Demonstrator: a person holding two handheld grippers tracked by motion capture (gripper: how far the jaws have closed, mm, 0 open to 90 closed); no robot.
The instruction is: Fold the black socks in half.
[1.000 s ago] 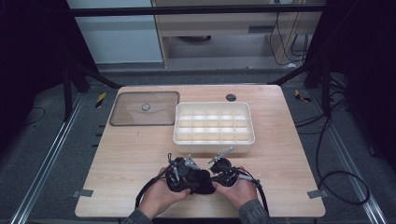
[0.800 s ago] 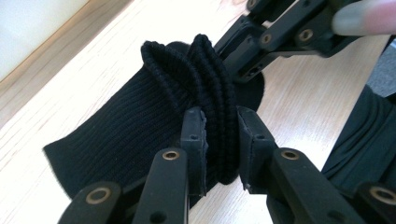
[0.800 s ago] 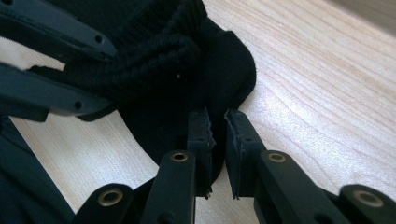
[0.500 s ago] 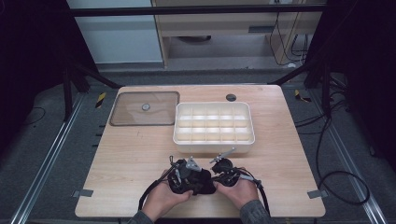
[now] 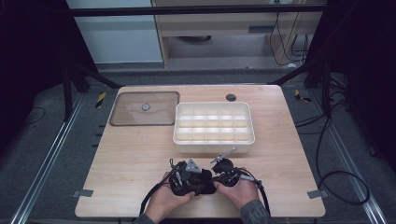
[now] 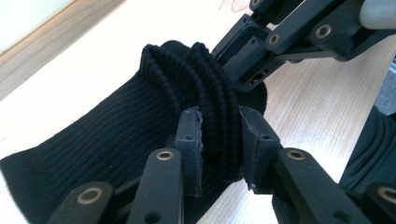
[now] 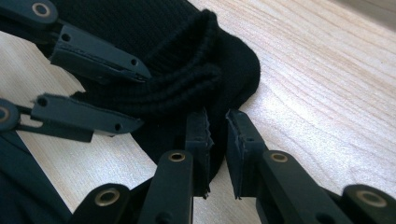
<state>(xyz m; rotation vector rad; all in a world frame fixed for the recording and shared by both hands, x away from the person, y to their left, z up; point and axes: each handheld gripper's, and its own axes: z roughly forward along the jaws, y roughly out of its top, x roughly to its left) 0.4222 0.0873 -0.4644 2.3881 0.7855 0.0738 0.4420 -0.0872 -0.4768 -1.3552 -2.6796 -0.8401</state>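
Near the tabletop's [image 5: 140, 154] front edge, a black ribbed sock [image 6: 116, 135] is pinched at its bunched cuff by the left claw [image 6: 219, 140], its jaws just eased slightly. The sock's length is stretched away from both claws. The right claw [image 7: 217, 140], nearly closed, nips the cuff's edge just beside.

both hands [image 5: 205, 191] low and close together, left gripper [image 6: 219, 140] and right gripper [image 7: 217, 135] jaws narrow, tips meeting

I count one black ribbed knit sock [image 6: 121, 140] between my two black two-jaw grippers, left [image 6: 219, 144] and right [image 7: 217, 140]. Beyond the sock stands one white plastic compartment tray [image 5: 214, 140], with one clear brown flat lid [image 5: 144, 108] left of the tray.
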